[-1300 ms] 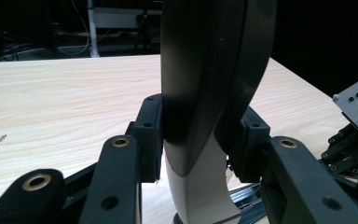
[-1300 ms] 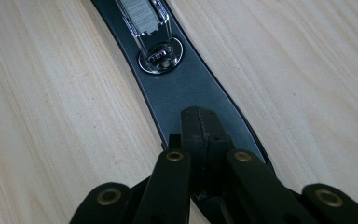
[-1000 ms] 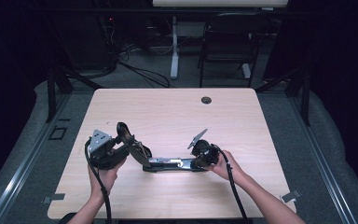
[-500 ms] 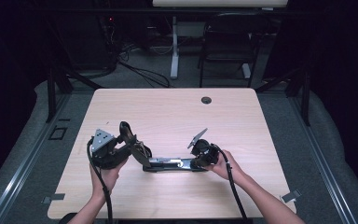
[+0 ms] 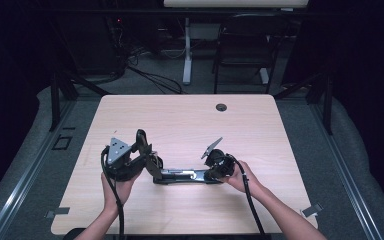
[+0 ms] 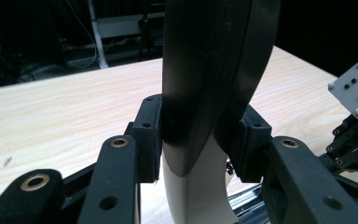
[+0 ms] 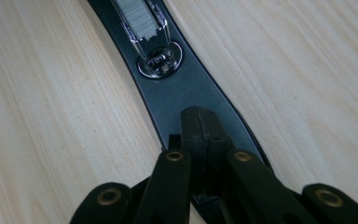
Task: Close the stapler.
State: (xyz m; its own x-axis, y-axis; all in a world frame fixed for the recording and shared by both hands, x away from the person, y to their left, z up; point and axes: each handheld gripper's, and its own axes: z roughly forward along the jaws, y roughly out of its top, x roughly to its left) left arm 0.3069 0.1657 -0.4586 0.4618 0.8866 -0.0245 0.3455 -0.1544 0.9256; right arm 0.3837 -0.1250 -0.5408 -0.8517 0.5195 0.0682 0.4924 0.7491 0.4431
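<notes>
The high view looks down and forward over my table [image 5: 190, 120] from above my side. My left gripper [image 6: 198, 140] view sits very close behind its jaws, facing level across the tabletop. My right gripper [image 7: 200, 135] view looks steeply down. All three share the opened stapler [image 5: 180, 175].

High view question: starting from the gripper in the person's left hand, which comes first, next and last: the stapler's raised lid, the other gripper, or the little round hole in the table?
1. The stapler's raised lid: between the left gripper jaws, which are clamped on it.
2. The right gripper: across the stapler, pressing shut jaws on its base at the far end.
3. The round hole: near the table's back edge, well beyond both.
</notes>
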